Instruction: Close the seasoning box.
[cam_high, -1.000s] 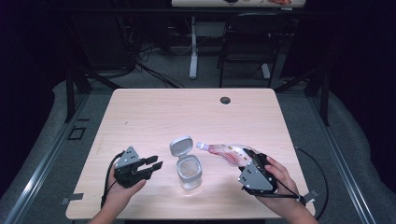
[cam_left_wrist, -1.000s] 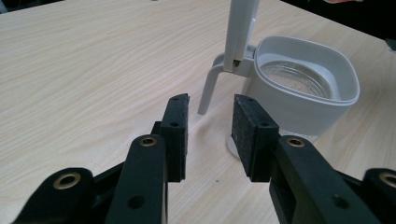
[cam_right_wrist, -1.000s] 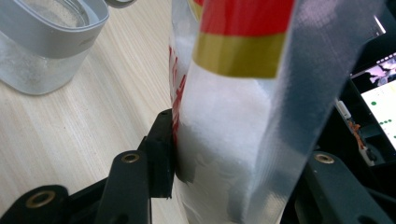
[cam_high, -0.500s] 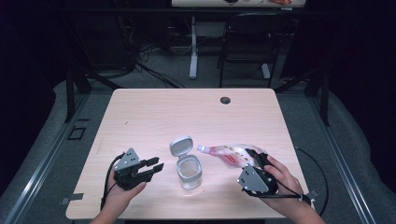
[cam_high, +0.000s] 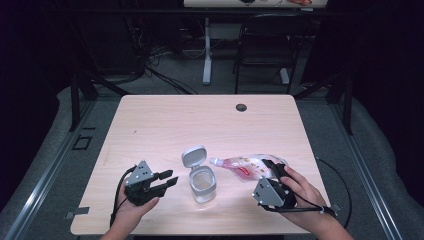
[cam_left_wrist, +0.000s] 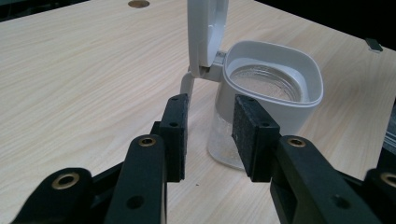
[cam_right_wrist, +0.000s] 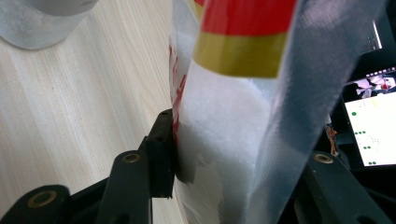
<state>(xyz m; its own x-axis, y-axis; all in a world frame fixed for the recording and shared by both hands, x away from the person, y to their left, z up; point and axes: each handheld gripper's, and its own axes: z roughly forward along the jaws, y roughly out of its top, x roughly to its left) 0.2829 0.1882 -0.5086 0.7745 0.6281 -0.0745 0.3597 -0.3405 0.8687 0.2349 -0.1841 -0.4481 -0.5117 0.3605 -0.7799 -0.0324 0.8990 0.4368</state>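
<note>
- High view: I see my right gripper (cam_high: 276, 172) clamped on the clear bag (cam_high: 248, 166) of white grains, whose neck points at the jar (cam_high: 203, 184). My left gripper (cam_high: 167, 181) sits just left of the jar, jaws parted, nothing between them. The jar stands near the front edge of the table (cam_high: 165, 120), its lid (cam_high: 193, 156) flipped up behind it.
- Left gripper view: my left gripper (cam_left_wrist: 208, 135) is released; the pads (cam_left_wrist: 175, 135) stand apart, just short of the jar (cam_left_wrist: 261, 100), not touching it. The hinged lid (cam_left_wrist: 205, 32) is upright.
- Right gripper view: my right gripper (cam_right_wrist: 224, 154) grasps the bag (cam_right_wrist: 229, 140), with the left pad pressed against its side. The jar's base (cam_right_wrist: 42, 21) shows at top left.
</note>
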